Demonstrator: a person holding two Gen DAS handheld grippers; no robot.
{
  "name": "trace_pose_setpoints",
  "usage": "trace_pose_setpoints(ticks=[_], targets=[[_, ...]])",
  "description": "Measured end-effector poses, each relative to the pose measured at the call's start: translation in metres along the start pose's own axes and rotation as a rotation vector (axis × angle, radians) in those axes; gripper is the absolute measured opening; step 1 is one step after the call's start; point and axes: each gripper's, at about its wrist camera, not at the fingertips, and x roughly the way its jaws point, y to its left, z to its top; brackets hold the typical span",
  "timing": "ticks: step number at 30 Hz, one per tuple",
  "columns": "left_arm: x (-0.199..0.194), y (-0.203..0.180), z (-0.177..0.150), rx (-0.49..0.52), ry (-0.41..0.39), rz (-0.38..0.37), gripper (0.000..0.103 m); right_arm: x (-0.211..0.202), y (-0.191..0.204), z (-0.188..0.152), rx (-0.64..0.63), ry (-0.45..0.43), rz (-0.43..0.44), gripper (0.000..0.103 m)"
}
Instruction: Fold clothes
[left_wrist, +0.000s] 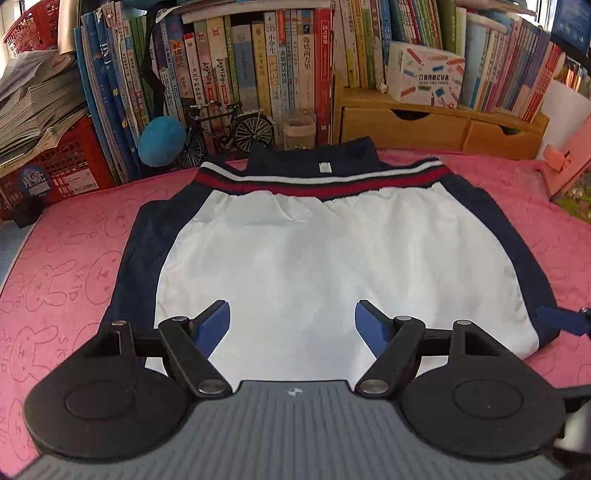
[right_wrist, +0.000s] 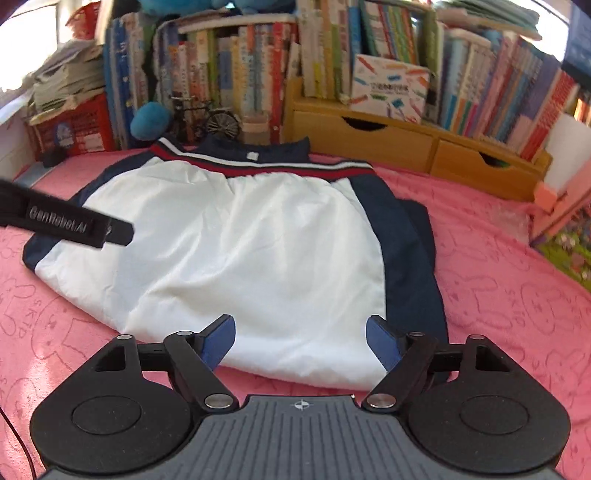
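Here, in the left wrist view, there is one garment (left_wrist: 295, 258): a folded jacket with a white middle panel, navy bands down its left and right sides, and a striped hem of white, red and navy running across its far edge, with a navy collar and a small white label showing just beyond that hem. It lies flat on a pink cloth (left_wrist: 66, 266) printed with rabbit outlines. The white panel is mostly smooth, with a few light creases near the hem. The left gripper (left_wrist: 292, 328) hangs over the near edge of the white panel, its two blue-padded fingers spread wide and holding nothing. At the right edge, one blue tip of the right gripper (left_wrist: 561, 320) shows beside the garment's near right corner. Along the far side stand many upright books (left_wrist: 258, 66), one model bicycle (left_wrist: 229, 127), one blue plush ball (left_wrist: 161, 141), one red crate (left_wrist: 62, 162) under stacked papers, and two wooden drawers (left_wrist: 439, 125).

In the right wrist view, the same single garment (right_wrist: 240, 258) lies left of centre, with a navy fold poking out along its right side. The right gripper (right_wrist: 301, 341) is over the near right part, its two fingers wide apart and empty. A black strap (right_wrist: 62, 221) printed with lettering crosses in from the left, over the jacket's left edge.
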Motion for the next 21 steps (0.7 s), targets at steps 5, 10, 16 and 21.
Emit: trace_pose_setpoints(ticks=[5, 10, 16, 21], targets=[[0.034, 0.001, 0.046, 0.085, 0.01, -0.016, 0.075, 0.052, 0.05, 0.009, -0.098, 0.084, 0.017, 0.083], [0.109, -0.005, 0.06, 0.198, 0.143, -0.003, 0.071, 0.061, 0.039, -0.015, 0.054, 0.074, 0.015, 0.091], [0.165, 0.005, 0.1, 0.112, 0.166, -0.004, 0.076, 0.062, 0.036, -0.019, 0.059, 0.069, 0.018, 0.093], [0.179, 0.0, 0.111, 0.151, 0.134, 0.0, 0.08, 0.067, 0.031, -0.015, 0.093, 0.104, -0.015, 0.099]])
